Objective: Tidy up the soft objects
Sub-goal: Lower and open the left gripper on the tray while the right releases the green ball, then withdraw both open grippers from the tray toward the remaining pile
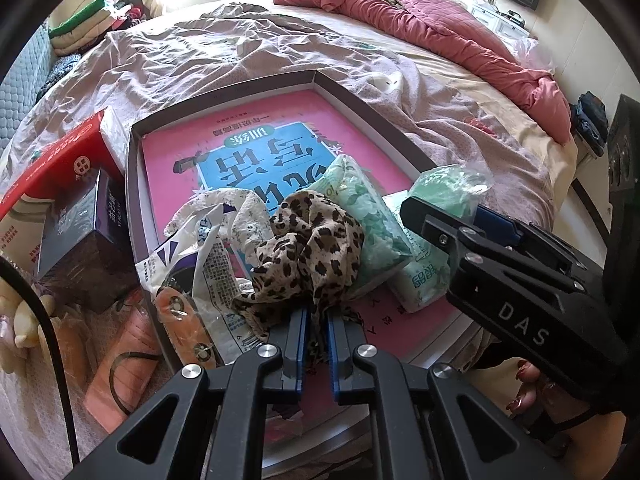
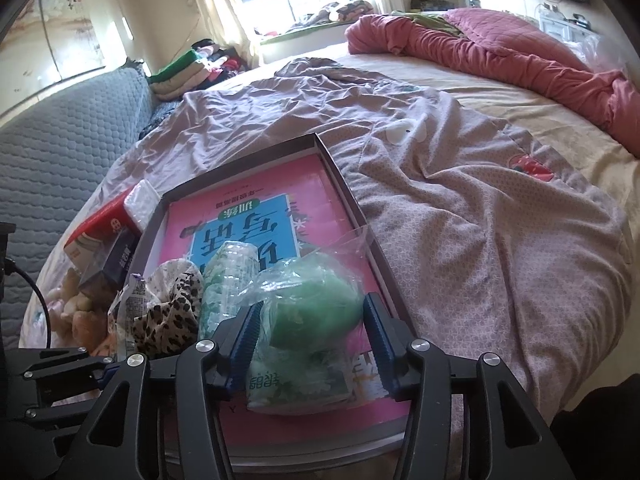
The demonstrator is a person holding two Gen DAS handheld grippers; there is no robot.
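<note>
Left claw (image 1: 316, 344) pinches the leopard cloth (image 1: 312, 248) lying in the tray (image 1: 352, 92). Right claw (image 2: 316, 344) stands spread around the green bag (image 2: 308, 304); its slippery plastic may slide out.

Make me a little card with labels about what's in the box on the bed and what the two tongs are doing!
Place: shallow box on a bed
Box bottom: pink and blue book
On the book: leopard-print cloth, green tissue packs, clear bag of green stuff, white printed bag
Left tongs: shut on the leopard-print cloth
Right tongs: jaws apart on either side of the clear bag; the pads look close to it, but a squeeze isn't clear
Beside the box: red box, dark box
</note>
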